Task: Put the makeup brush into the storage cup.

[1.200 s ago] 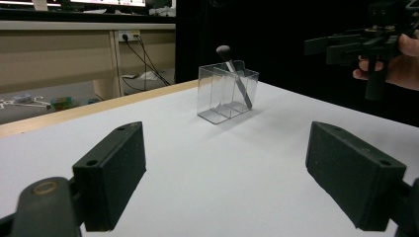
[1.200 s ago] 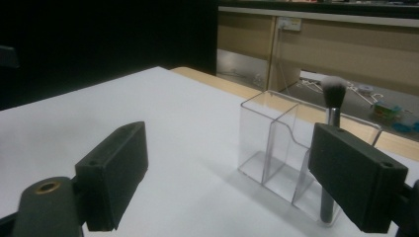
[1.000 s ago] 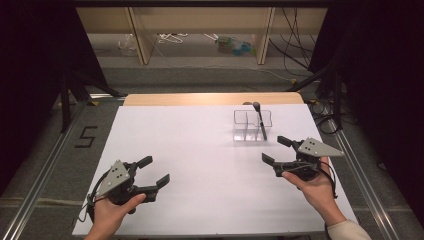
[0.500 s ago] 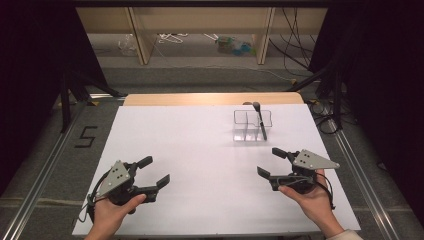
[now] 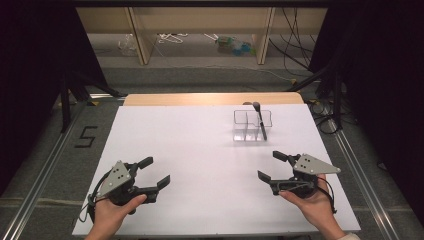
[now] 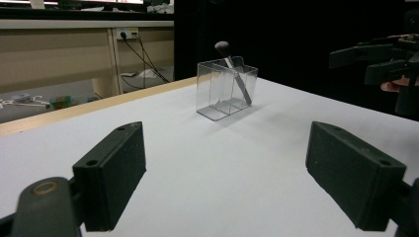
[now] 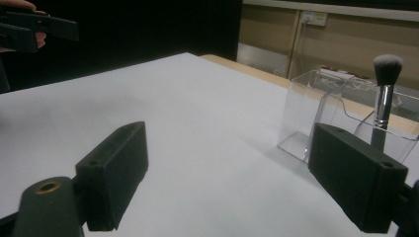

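Observation:
A clear plastic organizer [image 5: 251,126] with several compartments stands on the white table [image 5: 200,150], right of centre toward the back. A makeup brush [image 5: 259,119] with a silver ferrule leans in it, bristles up. The same organizer [image 6: 225,89] and brush [image 6: 232,69] lie ahead in the left gripper view; the organizer [image 7: 316,116] and brush [image 7: 385,84] are close in the right gripper view. My left gripper [image 5: 154,172] sits open at the front left, nothing between its jaws. My right gripper [image 5: 273,165] is open at the front right, below the organizer, holding nothing.
A wooden strip [image 5: 212,98] edges the table's far side. Beyond it are wooden shelf legs [image 5: 139,37], cables and small clutter on the floor. Metal rails [image 5: 40,170] run along both sides of the table, with dark curtains left and right.
My right gripper has drawn back toward the table's front edge and slightly left, away from the organizer. The left gripper has stayed in place.

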The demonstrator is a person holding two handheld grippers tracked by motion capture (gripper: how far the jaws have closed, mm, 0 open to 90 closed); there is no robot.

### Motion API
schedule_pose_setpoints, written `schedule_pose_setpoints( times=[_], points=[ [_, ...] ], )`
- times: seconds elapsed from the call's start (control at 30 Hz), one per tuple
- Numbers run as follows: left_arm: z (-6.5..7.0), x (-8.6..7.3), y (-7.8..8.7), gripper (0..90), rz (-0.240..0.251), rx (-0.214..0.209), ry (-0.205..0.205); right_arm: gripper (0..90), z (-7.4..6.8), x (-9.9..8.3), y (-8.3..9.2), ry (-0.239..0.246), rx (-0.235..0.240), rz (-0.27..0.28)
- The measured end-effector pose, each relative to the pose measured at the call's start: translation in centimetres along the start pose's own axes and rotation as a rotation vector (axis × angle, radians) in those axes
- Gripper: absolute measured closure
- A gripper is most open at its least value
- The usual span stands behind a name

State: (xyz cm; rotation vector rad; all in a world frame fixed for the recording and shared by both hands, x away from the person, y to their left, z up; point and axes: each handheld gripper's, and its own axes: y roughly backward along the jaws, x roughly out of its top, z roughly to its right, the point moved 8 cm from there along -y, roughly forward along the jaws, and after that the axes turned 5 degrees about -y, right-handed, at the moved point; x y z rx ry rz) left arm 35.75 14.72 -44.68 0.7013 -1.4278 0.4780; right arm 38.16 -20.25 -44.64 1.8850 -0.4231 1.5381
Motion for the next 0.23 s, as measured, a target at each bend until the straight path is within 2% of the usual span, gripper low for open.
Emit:
schedule_pose_setpoints(
  times=[0.2,0.23],
  points=[
    [0.01,-0.02,-0.03,15.2,-0.001,0.000,0.004,16.6,0.16,-0.11,-0.18,-0.001,0.001,-0.001],
    [0.01,-0.02,-0.05,15.2,-0.001,0.000,0.005,16.6,0.34,-0.01,-0.29,0.015,-0.006,0.014]
  ],
)
